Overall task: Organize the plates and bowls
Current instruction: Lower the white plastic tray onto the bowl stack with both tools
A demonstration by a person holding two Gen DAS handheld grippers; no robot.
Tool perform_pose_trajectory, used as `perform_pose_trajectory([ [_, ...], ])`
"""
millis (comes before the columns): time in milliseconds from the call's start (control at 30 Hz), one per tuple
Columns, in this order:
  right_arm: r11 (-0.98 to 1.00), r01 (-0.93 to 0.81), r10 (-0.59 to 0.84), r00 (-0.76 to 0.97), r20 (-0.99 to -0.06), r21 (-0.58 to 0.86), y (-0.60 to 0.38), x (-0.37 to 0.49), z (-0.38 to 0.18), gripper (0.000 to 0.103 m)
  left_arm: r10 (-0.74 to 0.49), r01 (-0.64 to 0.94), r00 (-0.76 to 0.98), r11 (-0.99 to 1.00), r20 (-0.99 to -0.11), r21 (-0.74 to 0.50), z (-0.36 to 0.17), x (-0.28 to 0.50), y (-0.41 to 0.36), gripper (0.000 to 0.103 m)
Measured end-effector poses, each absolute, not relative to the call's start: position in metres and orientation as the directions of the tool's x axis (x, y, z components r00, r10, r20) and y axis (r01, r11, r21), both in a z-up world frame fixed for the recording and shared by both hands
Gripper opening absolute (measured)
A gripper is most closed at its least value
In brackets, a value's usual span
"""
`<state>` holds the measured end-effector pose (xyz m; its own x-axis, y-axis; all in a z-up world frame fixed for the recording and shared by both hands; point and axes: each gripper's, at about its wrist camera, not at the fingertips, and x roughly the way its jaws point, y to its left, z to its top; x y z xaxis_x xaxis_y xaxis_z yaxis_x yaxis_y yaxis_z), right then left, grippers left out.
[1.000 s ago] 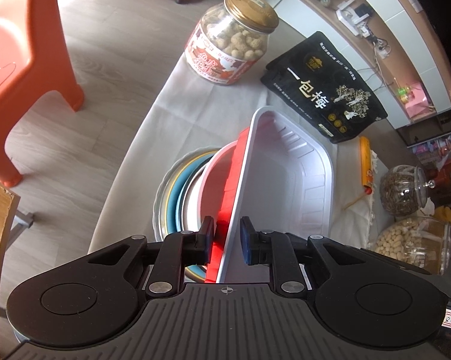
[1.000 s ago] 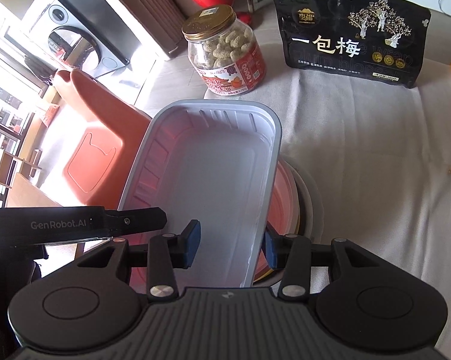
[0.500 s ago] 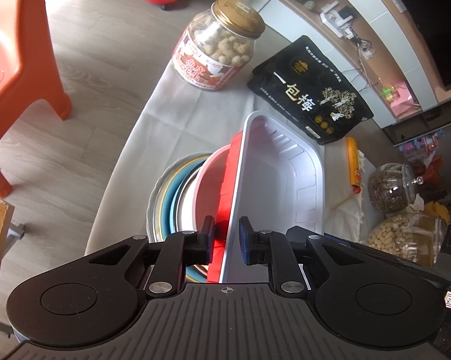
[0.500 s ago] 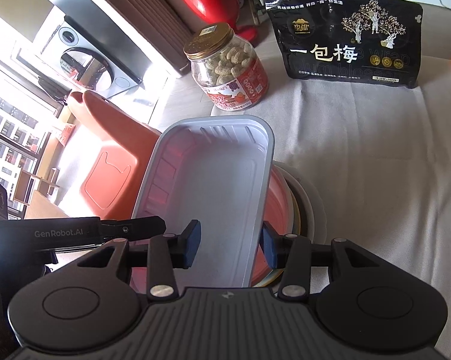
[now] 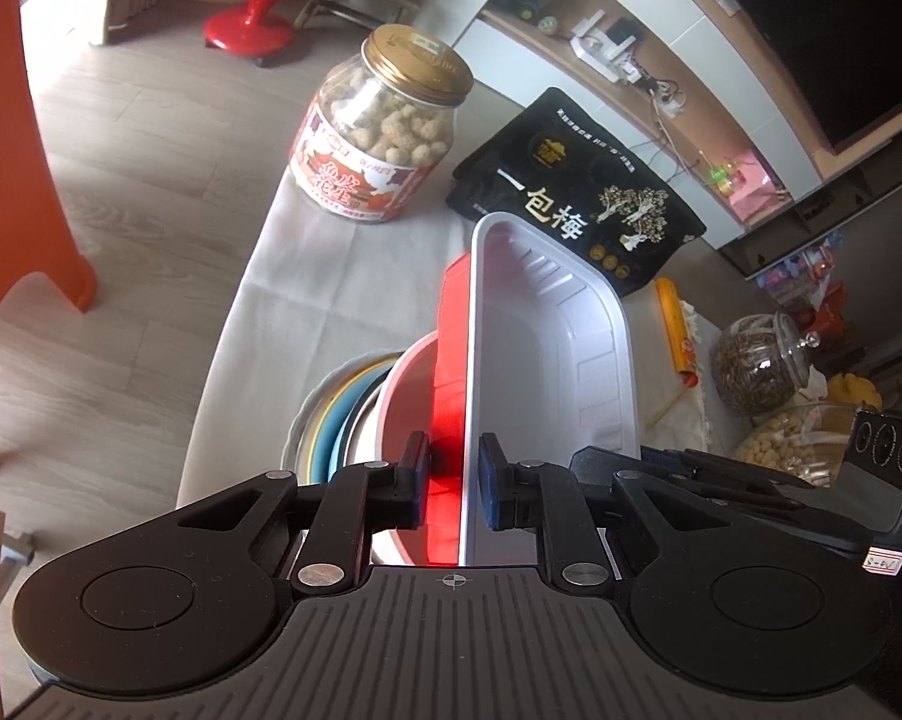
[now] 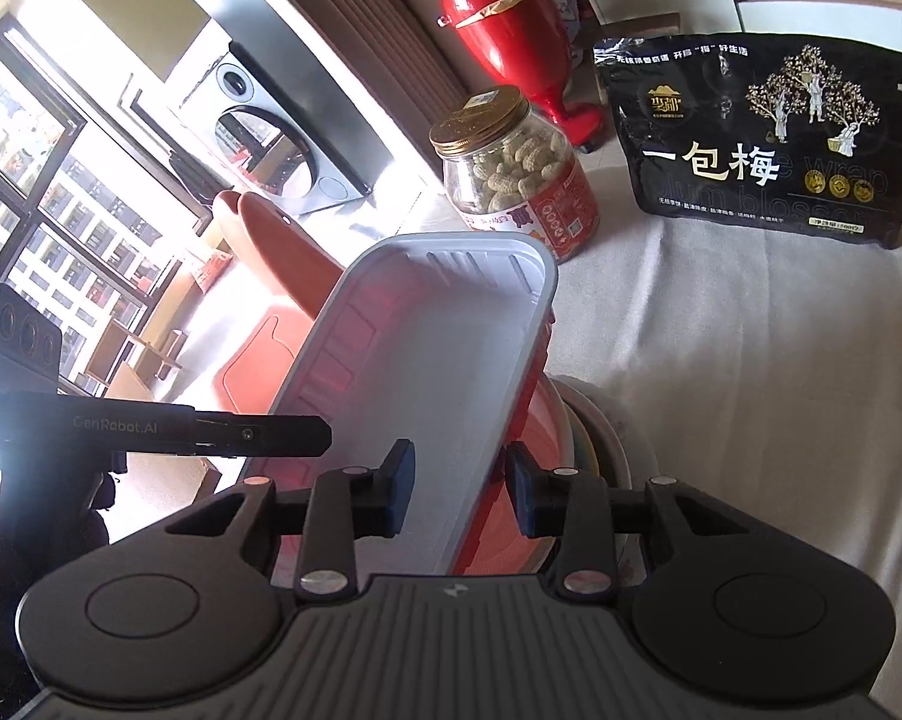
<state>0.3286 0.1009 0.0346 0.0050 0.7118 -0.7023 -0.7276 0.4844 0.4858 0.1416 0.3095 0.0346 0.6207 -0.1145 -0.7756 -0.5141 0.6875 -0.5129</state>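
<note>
Tray (image 5: pixel 547 354): white inside, red outside, tilting on edge above the stacked bowls and plates (image 5: pixel 355 414), whose near parts are hiding behind the grippers. Left gripper (image 5: pixel 451 480) is pinching the tray's near rim between narrow jaws. Right gripper (image 6: pixel 460 489) is straddling the tray's right rim, jaws apart, contact unclear. Far: peanut jar (image 6: pixel 511 180), label only partly legible; black bag (image 6: pixel 757 144) reading "一包梅". Cloth-covered table (image 6: pixel 751 348).
</note>
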Motion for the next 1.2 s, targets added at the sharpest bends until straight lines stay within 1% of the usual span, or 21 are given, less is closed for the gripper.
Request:
perform_pose_trajectory([
  [167, 0.434, -0.767, 0.749, 0.015, -0.663, 0.473, 0.097, 0.332, 0.022, 0.03, -0.049, -0.47, 0.665, 0.748, -0.745, -0.469, 0.033, 0.14, 0.305, 0.019],
  [233, 0.436, -0.771, 0.755, 0.032, -0.655, 0.464, 0.098, 0.329, 0.02, 0.029, -0.041, -0.446, 0.687, 0.764, -0.725, -0.466, 0.035, 0.137, 0.303, 0.019],
  [300, 0.439, -0.778, 0.762, 0.056, -0.645, 0.45, 0.097, 0.326, 0.024, 0.029, -0.038, -0.42, 0.709, 0.778, -0.704, -0.466, 0.04, 0.131, 0.299, 0.019],
  [367, 0.421, -0.794, 0.782, 0.073, -0.619, 0.439, 0.092, 0.321, 0.032, 0.029, -0.056, -0.416, 0.689, 0.786, -0.722, -0.458, 0.045, 0.127, 0.296, 0.019],
  [433, 0.414, -0.803, 0.797, 0.092, -0.597, 0.429, 0.085, 0.314, 0.039, 0.029, -0.059, -0.412, 0.712, 0.772, -0.7, -0.484, 0.053, 0.12, 0.291, 0.02],
  [500, 0.427, -0.803, 0.802, 0.124, -0.585, 0.415, 0.079, 0.305, 0.048, 0.029, -0.038, -0.413, 0.729, 0.771, -0.683, -0.484, 0.061, 0.116, 0.286, 0.019],
  [600, 0.437, -0.818, 0.795, 0.157, -0.586, 0.373, 0.076, 0.294, 0.059, 0.029, -0.015, -0.409, 0.735, 0.788, -0.678, -0.46, 0.067, 0.113, 0.276, 0.019],
  [700, 0.463, -0.827, 0.784, 0.215, -0.582, 0.318, 0.073, 0.283, 0.063, 0.029, 0.002, -0.42, 0.72, 0.798, -0.694, -0.433, 0.058, 0.112, 0.268, 0.019],
  [833, 0.49, -0.795, 0.783, 0.222, -0.581, 0.357, 0.069, 0.277, 0.057, 0.03, 0.016, -0.436, 0.71, 0.795, -0.704, -0.422, 0.044, 0.112, 0.267, 0.019],
  [933, 0.51, -0.793, 0.776, 0.256, -0.577, 0.333, 0.07, 0.27, 0.053, 0.03, 0.009, -0.447, 0.693, 0.79, -0.721, -0.42, 0.034, 0.112, 0.266, 0.019],
  [1033, 0.521, -0.788, 0.759, 0.252, -0.6, 0.329, 0.073, 0.267, 0.047, 0.03, 0.027, -0.444, 0.687, 0.806, -0.727, -0.39, 0.026, 0.111, 0.262, 0.02],
  [1100, 0.539, -0.777, 0.742, 0.255, -0.62, 0.325, 0.078, 0.265, 0.04, 0.03, 0.011, -0.438, 0.685, 0.805, -0.728, -0.401, 0.024, 0.109, 0.263, 0.019],
  [1200, 0.551, -0.773, 0.737, 0.275, -0.617, 0.314, 0.08, 0.261, 0.037, 0.03, -0.008, -0.429, 0.685, 0.804, -0.729, -0.412, 0.024, 0.106, 0.265, 0.019],
])
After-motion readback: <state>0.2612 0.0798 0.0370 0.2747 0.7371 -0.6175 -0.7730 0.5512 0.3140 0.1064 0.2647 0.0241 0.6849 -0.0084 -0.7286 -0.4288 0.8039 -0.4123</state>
